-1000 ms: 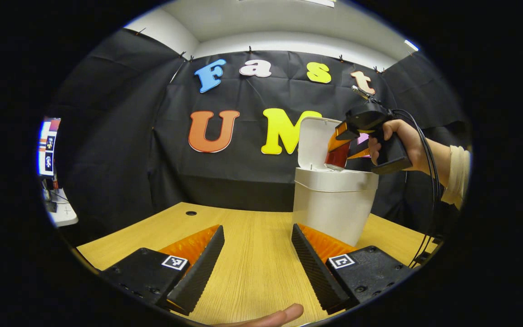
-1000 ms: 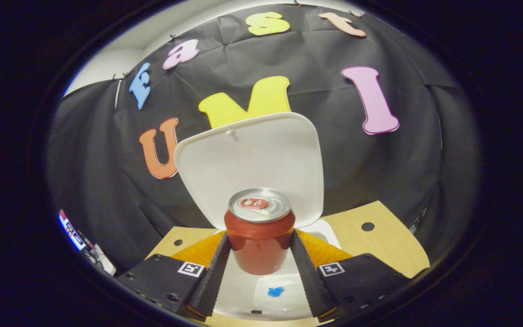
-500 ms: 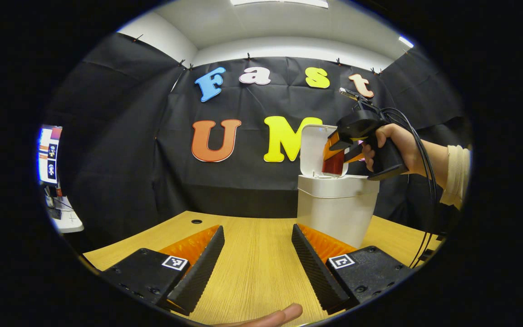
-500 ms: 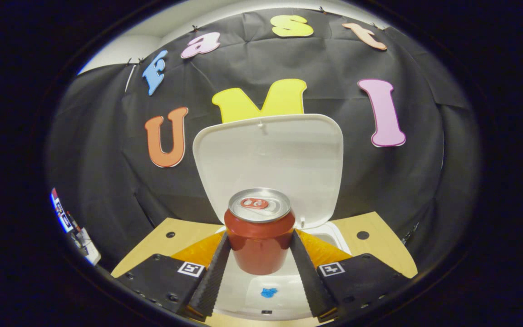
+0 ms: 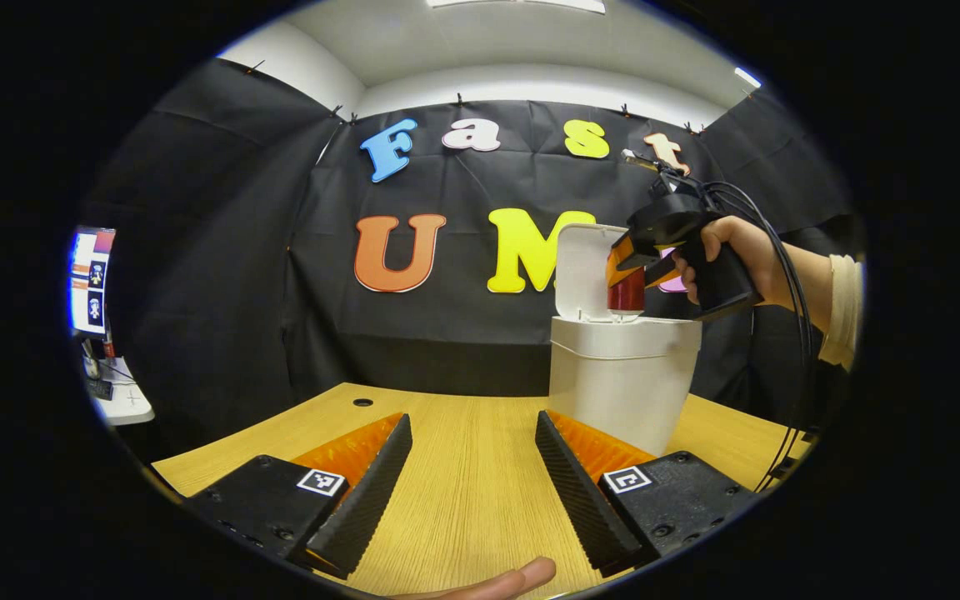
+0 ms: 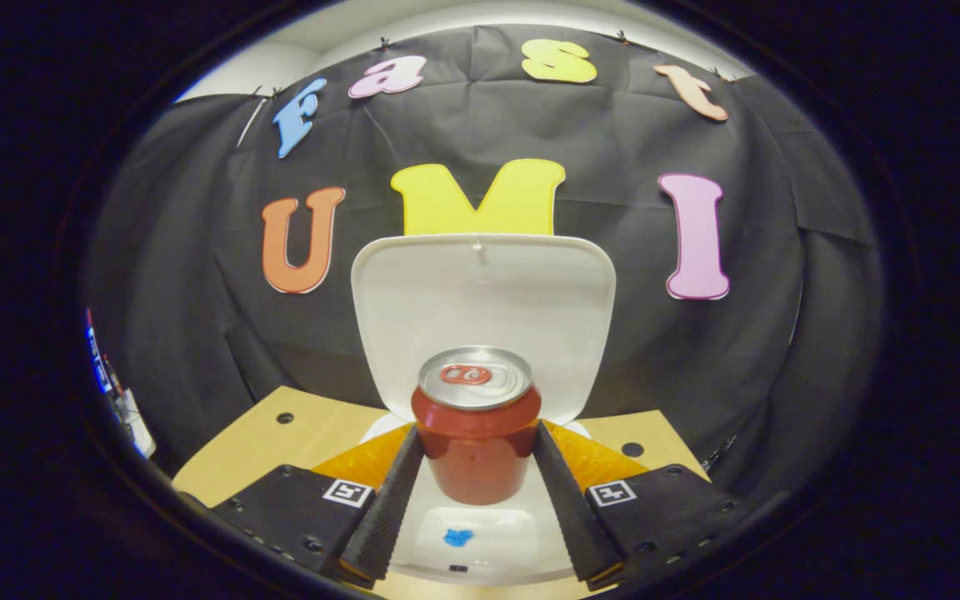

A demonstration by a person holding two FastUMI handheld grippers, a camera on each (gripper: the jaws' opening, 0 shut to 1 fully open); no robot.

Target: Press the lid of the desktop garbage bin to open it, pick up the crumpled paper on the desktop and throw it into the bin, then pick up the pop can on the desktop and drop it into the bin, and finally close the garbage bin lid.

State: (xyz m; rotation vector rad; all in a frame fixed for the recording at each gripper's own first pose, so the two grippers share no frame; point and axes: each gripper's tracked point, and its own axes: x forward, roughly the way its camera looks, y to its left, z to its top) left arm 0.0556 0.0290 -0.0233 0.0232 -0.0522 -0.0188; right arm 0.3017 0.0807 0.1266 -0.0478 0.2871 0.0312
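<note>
Since a second ago: red aluminium pop can leveled from tilt to upright above open mouth of white plastic desktop bin; bin's hinged lid stands raised behind can. No legible writing on can. Right gripper: fingers clamp can's sides; hand grips handle right of bin. Left gripper: fingers spread wide, empty, low over wooden desktop before bin.

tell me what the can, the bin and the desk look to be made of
Can: likely aluminium, glossy red body, brushed silvery top with pull tab. Bin: seemingly white plastic, smooth matte walls, thin moulded lid. Desk: wood or laminate, pale with visible grain.
</note>
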